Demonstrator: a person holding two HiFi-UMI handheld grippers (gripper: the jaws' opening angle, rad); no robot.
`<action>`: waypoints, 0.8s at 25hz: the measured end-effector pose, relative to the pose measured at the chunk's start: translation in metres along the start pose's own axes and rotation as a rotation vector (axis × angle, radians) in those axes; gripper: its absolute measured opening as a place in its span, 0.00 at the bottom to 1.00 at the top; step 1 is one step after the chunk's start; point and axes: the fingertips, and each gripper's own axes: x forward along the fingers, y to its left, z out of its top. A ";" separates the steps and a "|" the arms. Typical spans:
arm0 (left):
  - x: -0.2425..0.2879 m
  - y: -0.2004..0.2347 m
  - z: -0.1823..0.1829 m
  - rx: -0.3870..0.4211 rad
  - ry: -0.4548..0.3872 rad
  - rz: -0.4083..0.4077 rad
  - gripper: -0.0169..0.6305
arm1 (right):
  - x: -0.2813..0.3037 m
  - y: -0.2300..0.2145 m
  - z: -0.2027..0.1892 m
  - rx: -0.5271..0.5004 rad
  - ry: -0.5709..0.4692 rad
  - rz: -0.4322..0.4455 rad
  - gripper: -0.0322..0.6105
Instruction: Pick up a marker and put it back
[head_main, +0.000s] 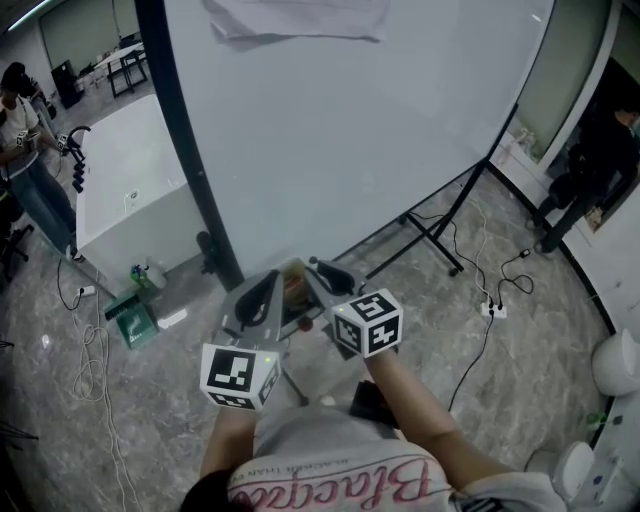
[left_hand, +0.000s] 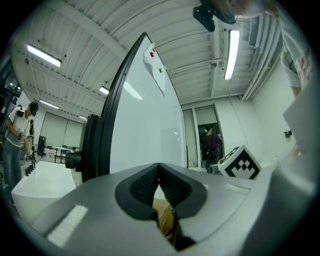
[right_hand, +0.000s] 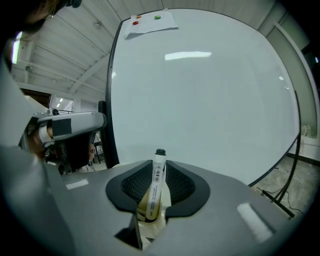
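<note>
A white marker with a black end stands upright between the pads of my right gripper, which is shut on its barrel. The marker points at the big whiteboard just ahead. In the head view the right gripper and the left gripper are held close together in front of the whiteboard's lower edge. My left gripper has its pads closed together with nothing between them. A brownish thing shows between the two grippers; I cannot tell what it is.
The board's black stand leg runs across the floor to the right, with cables and a power strip beyond. A white table stands to the left, with a green box on the floor by it. One person stands at far left and another at far right.
</note>
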 end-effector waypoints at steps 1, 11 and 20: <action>0.000 0.001 0.000 0.000 0.000 0.002 0.03 | 0.002 0.000 0.000 -0.008 0.001 -0.002 0.16; 0.002 0.003 0.004 0.005 -0.003 -0.007 0.03 | -0.015 -0.007 0.033 -0.017 -0.120 -0.019 0.35; 0.000 -0.002 0.006 0.010 -0.011 -0.027 0.03 | -0.065 0.017 0.066 -0.129 -0.199 -0.064 0.05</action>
